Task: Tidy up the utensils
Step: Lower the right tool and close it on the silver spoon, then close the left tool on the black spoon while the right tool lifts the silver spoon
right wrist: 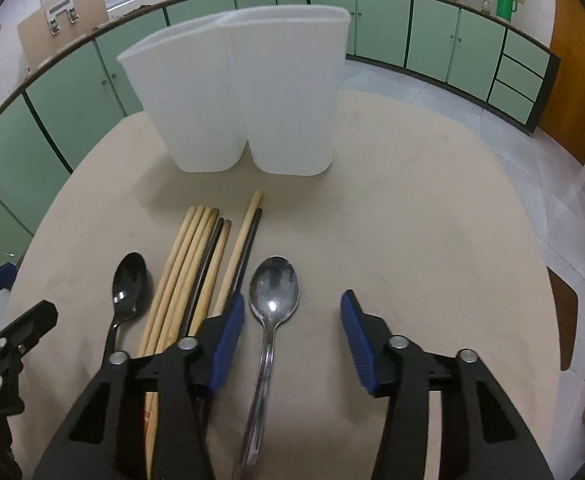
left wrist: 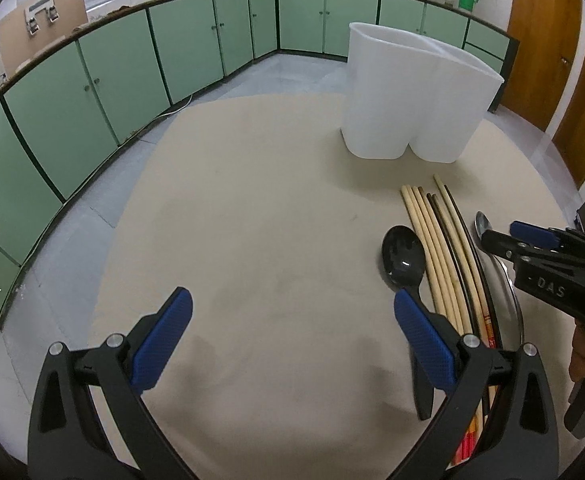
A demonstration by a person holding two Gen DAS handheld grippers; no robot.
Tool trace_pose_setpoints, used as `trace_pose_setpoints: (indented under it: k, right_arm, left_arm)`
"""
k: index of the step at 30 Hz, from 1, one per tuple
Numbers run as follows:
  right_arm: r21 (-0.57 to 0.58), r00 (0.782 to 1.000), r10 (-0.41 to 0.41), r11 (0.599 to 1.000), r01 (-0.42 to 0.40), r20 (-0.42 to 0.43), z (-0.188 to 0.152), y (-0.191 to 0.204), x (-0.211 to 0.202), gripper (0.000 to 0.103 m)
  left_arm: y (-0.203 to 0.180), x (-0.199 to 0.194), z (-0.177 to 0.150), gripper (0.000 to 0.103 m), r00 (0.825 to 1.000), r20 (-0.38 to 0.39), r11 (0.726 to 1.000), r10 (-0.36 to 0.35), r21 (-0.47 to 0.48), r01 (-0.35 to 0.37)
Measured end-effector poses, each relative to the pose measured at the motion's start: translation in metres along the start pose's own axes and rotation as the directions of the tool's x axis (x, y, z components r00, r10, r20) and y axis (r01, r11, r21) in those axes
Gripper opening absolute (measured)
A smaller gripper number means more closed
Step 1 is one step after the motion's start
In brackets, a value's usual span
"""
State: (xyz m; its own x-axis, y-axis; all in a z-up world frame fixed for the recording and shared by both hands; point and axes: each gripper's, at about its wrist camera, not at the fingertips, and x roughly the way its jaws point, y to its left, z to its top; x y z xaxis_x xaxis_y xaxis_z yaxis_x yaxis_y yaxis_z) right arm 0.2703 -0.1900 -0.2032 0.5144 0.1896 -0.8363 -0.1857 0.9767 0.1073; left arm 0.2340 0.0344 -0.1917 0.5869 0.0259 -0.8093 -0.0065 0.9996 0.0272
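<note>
A white two-compartment holder (left wrist: 412, 92) (right wrist: 244, 100) stands upright on the beige round table (left wrist: 272, 220) (right wrist: 432, 220). In front of it lie several wooden and dark chopsticks (left wrist: 440, 248) (right wrist: 196, 264), with a black spoon (left wrist: 402, 258) (right wrist: 130, 284) to their left and a silver spoon (left wrist: 482, 224) (right wrist: 274, 288) to their right. My right gripper (right wrist: 292, 302) (left wrist: 500, 236) hangs over the silver spoon; the handle runs between its blue pads, which do not touch it. My left gripper (left wrist: 292, 304) (right wrist: 12, 296) is wide open over bare table, its right finger beside the black spoon's handle.
Green cabinets (left wrist: 112, 80) (right wrist: 432, 28) curve around the room beyond a grey floor. Wooden doors (left wrist: 544, 52) stand on the right. A person's fingers (left wrist: 584, 352) hold the right gripper's handle. The table edge falls away on the left (left wrist: 104, 280) and on the right (right wrist: 552, 280).
</note>
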Motion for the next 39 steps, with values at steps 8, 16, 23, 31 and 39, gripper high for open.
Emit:
trace_pose_setpoints:
  k: [8,16,23,31,39]
  right_arm:
    - [-0.041,1.0,0.005,0.999,-0.005,0.01,-0.003,0.007,0.003,0.024]
    - [-0.017,1.0,0.026,1.0,-0.026,0.013,-0.006,-0.006,-0.005,0.014]
    - [-0.019,0.999,0.045,0.999,-0.045,0.013,-0.011,-0.011,-0.007,0.014]
    - [-0.003,0.997,0.064,0.998,-0.064,0.034,-0.012,-0.011,-0.019,0.044]
    - [0.002,0.999,0.052,0.999,-0.052,0.008,-0.002,-0.005,-0.005,0.044]
  left_arm:
    - [-0.015,0.009,0.006,0.098,0.999,-0.01,0.999,-0.038,0.021,0.038]
    - [-0.041,0.028,0.006,0.098,0.998,-0.047,0.996,-0.031,0.088,0.035]
    - [-0.04,0.044,0.002,0.098,0.997,-0.075,0.996,-0.026,0.087,0.032]
    - [-0.032,0.044,0.006,0.098,0.998,-0.058,0.996,-0.007,0.089,0.012]
    - [-0.034,0.043,0.016,0.098,0.998,-0.05,0.996,-0.03,0.082,0.034]
